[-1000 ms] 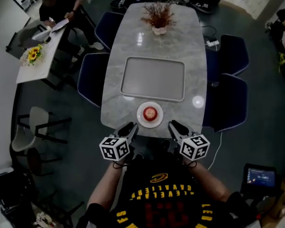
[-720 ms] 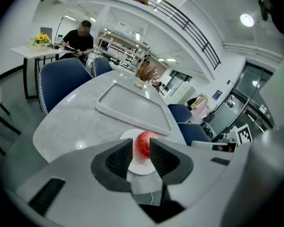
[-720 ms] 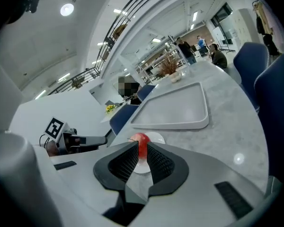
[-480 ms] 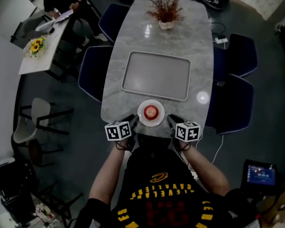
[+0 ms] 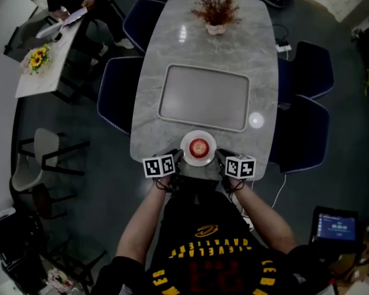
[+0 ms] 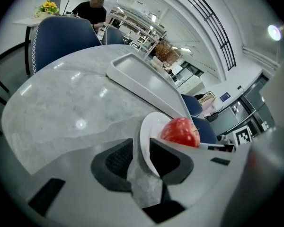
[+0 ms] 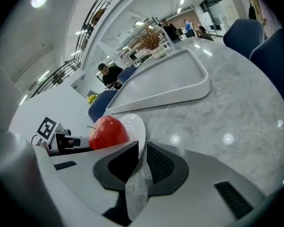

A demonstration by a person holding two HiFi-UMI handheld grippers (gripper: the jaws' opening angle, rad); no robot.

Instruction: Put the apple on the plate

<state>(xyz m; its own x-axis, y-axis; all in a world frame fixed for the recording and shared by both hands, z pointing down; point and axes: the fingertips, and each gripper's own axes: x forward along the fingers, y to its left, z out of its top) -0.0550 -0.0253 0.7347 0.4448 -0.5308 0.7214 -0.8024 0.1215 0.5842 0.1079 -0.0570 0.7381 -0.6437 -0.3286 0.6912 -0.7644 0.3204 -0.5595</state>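
Red apple [image 5: 198, 146] sits centred on white plate [image 5: 198, 163], at near edge of marble table [image 5: 209, 48]. On opposite rims, left tongs [image 5: 176, 160] and right tongs [image 5: 220, 158] each closed tight on plate edge. We advise: match grip both sides, hold plate level, else apple may roll.

Head view: above the person, facing steeply down, far enough back to take in the whole table [image 5: 166, 42] and the chairs around it. Left gripper view: low at the table's near edge, very close on the plate [image 6: 149, 126], looking up the table. Right gripper view: mirrored (from the plate's other side). All three share plate, apple [image 5: 198, 146] and tray [image 5: 203, 97].
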